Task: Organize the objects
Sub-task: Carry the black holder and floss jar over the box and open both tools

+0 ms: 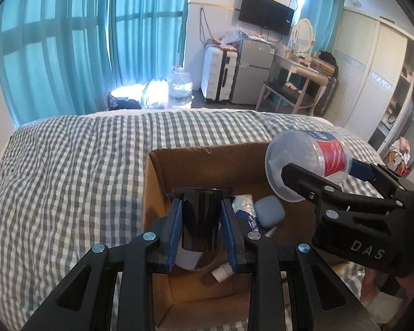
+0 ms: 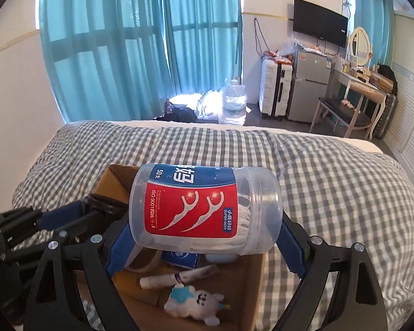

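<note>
Clear plastic floss-pick jar lies sideways, clamped in my right gripper above the cardboard box on the checked bed. My left gripper grips a black cylinder over the box's left side, where a blue case and plush toy lie inside.

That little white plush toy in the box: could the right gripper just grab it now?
Probably not yet. The right gripper is shut on the floss pick jar, so its fingers are full, though the plush toy lies uncovered in the cardboard box below.
</note>
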The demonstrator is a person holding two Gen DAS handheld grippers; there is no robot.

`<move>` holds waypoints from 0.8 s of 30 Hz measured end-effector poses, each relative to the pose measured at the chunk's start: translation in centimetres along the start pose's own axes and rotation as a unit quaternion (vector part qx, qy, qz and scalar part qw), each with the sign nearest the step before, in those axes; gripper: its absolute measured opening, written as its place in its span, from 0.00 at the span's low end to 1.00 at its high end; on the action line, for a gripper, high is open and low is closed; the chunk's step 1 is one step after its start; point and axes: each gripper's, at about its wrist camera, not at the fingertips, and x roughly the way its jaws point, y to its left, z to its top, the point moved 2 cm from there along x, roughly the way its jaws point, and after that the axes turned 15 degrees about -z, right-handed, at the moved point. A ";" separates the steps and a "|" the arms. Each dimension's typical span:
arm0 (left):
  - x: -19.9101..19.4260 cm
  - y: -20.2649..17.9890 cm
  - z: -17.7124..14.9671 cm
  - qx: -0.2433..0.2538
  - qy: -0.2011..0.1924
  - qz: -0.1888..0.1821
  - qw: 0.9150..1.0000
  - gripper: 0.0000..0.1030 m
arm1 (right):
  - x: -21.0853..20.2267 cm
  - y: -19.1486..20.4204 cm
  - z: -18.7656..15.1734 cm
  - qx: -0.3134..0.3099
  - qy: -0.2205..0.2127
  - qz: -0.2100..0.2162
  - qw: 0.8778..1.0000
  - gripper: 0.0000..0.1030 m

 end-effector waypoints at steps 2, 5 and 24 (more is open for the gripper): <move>0.2 -0.1 0.1 0.016 -0.008 0.007 1.000 0.27 | 1.1 0.1 0.1 0.002 0.003 -0.004 1.000 0.86; 0.4 0.0 0.5 0.023 -0.018 -0.003 1.000 0.27 | 2.1 0.6 0.1 0.001 0.008 -0.007 1.000 0.86; 0.1 -1.4 1.6 0.037 -0.019 -0.038 0.998 0.35 | 1.0 -0.3 1.7 0.011 -0.008 -0.049 0.999 0.91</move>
